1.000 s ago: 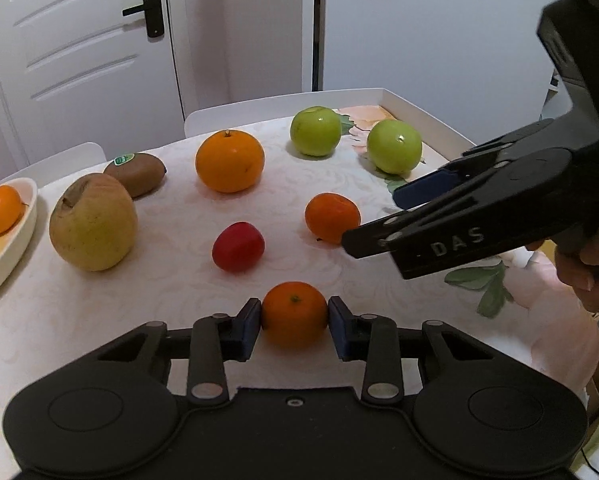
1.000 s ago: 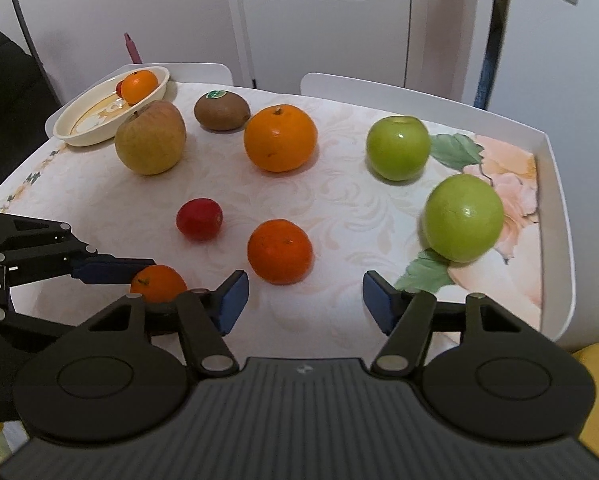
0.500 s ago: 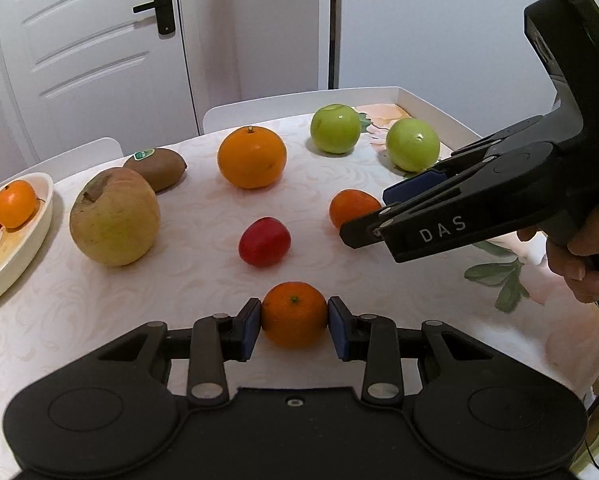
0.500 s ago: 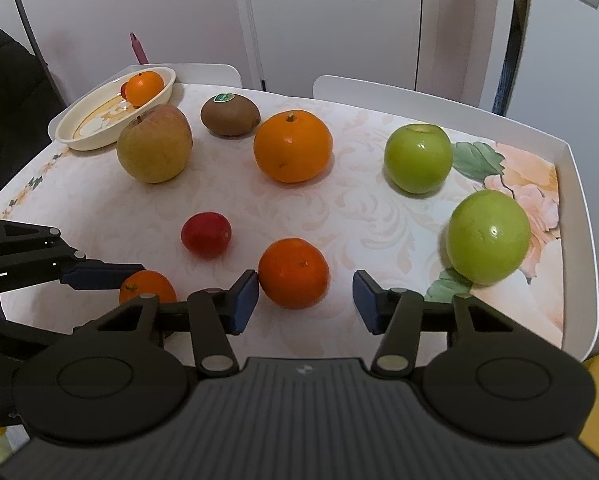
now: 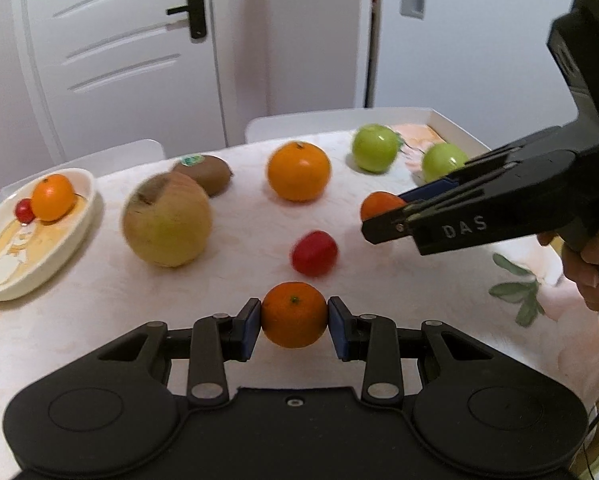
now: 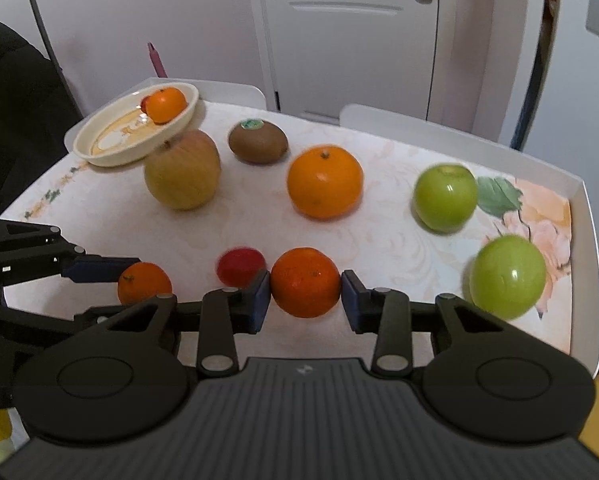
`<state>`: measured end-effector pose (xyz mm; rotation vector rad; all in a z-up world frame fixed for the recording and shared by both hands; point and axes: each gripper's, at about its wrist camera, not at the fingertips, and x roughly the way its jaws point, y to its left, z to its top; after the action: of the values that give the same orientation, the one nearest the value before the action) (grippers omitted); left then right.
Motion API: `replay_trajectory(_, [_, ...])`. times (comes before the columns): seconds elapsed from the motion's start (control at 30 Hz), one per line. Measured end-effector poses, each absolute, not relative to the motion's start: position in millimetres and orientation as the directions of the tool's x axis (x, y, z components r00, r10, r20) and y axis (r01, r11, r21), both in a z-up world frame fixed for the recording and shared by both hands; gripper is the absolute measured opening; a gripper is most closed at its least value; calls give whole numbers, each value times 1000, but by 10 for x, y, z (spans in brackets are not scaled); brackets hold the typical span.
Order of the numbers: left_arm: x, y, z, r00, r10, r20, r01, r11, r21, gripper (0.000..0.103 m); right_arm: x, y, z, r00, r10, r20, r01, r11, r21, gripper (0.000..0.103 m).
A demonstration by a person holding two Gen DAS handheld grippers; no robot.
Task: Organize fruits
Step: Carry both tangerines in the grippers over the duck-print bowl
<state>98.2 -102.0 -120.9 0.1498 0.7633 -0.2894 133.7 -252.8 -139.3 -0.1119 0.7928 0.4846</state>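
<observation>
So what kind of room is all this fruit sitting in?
Most likely a home dining or kitchen area. A table with a floral tablecloth holds loose fruit and a cream dish; white chair backs are pushed up to it, and a white panelled door stands behind.

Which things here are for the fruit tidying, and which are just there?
For the job:
left gripper, holding a tangerine
right gripper, around another tangerine
dish
big orange
green apples
kiwi

Just there:
door
chair
</observation>
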Motion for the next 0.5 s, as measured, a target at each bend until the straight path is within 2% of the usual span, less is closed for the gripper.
replay_trajectory(0.5, [953, -208, -528, 767, -92, -635, 151, 988, 39, 40, 1331, -1786, -710, 608, 447, -657, -524, 847, 91, 53])
